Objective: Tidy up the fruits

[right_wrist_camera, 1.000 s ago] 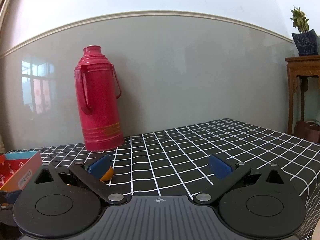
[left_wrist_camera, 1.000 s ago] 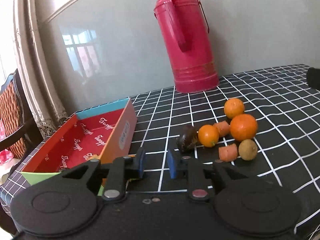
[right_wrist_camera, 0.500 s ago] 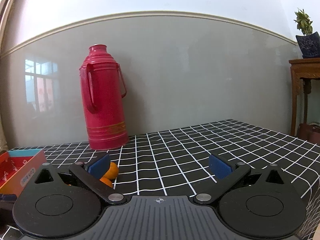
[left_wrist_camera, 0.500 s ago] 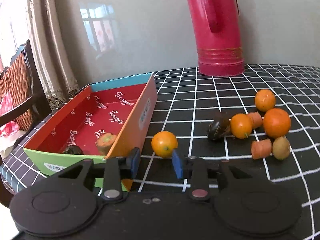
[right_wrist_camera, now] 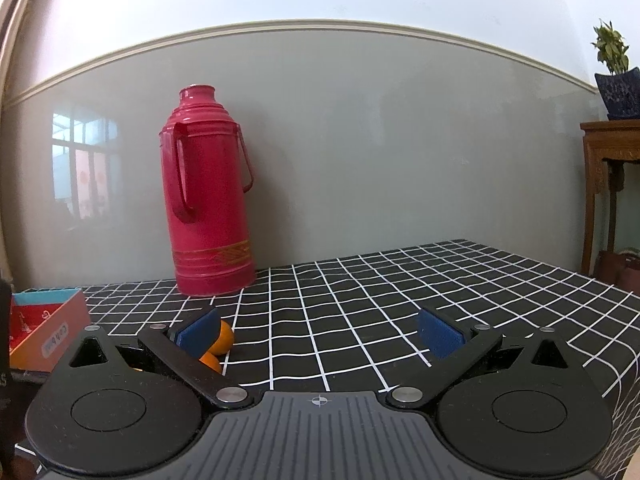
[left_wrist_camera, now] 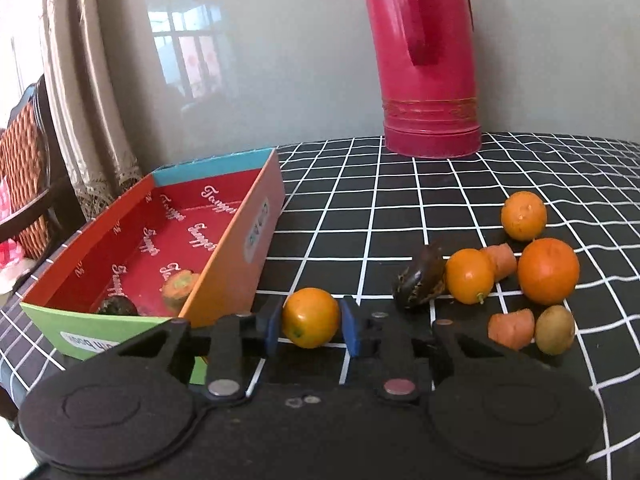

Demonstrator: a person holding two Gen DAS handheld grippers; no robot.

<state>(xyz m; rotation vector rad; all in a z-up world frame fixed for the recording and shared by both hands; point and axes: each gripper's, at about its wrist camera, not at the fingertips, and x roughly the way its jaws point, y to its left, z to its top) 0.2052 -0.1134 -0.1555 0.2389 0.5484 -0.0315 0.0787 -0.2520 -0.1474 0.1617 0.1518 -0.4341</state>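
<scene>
Your left tool [left_wrist_camera: 309, 323] is closing on the small orange [left_wrist_camera: 311, 317] between its pads; the box [left_wrist_camera: 256, 236] sits just left, so carry it left

Your right tool [right_wrist_camera: 320, 332] is wide open, holding nothing

A home: checked tablecloth [right_wrist_camera: 400, 300], red thermos [right_wrist_camera: 208, 196], potted plant [right_wrist_camera: 614, 72].

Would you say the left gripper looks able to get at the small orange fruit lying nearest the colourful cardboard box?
Probably yes: the small orange fruit already sits between the closing jaws of the left gripper, with nothing blocking it; the colourful cardboard box stands apart, to its left.
</scene>
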